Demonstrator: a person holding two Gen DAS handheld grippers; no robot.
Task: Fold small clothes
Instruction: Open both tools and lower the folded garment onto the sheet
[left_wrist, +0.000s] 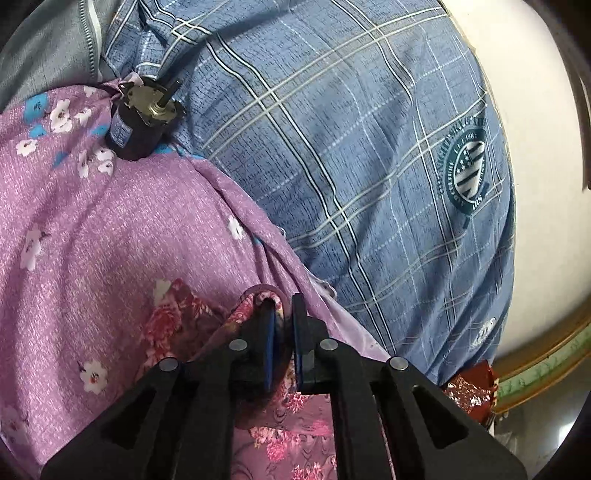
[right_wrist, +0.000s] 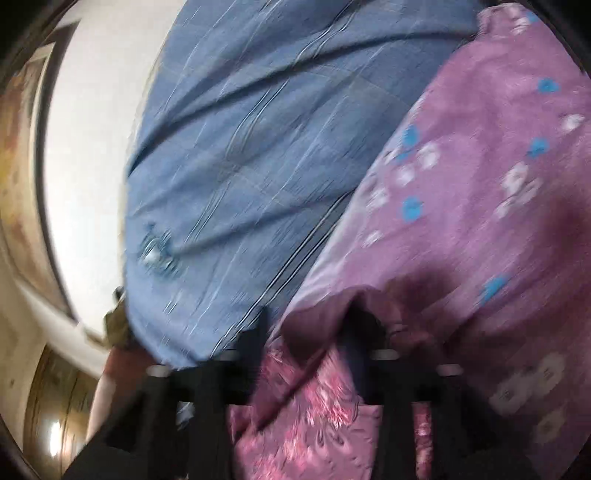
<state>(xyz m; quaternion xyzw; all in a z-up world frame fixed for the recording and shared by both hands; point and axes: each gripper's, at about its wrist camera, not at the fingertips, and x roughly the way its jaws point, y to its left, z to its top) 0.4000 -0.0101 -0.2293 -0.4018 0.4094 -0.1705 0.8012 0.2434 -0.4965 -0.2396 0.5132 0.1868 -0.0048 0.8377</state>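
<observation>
A small pink cloth with a rose print (left_wrist: 291, 424) lies on a purple flowered sheet (left_wrist: 110, 221). My left gripper (left_wrist: 282, 317) is shut on a bunched fold of this cloth, which pokes up between the blue pads. The right wrist view is blurred. There the same pink cloth (right_wrist: 314, 406) runs between the fingers of my right gripper (right_wrist: 312, 321). Those fingers stand well apart, and the cloth hangs loose in the gap. The purple sheet (right_wrist: 480, 184) rises just ahead of them.
A blue checked fabric with a round emblem (left_wrist: 351, 166) covers the far side, also seen as blue fabric (right_wrist: 240, 147). A small black motor with a metal shaft (left_wrist: 142, 122) rests on the sheet. A grey zipped garment (left_wrist: 55, 48) and a red foil packet (left_wrist: 469, 387) lie at the edges.
</observation>
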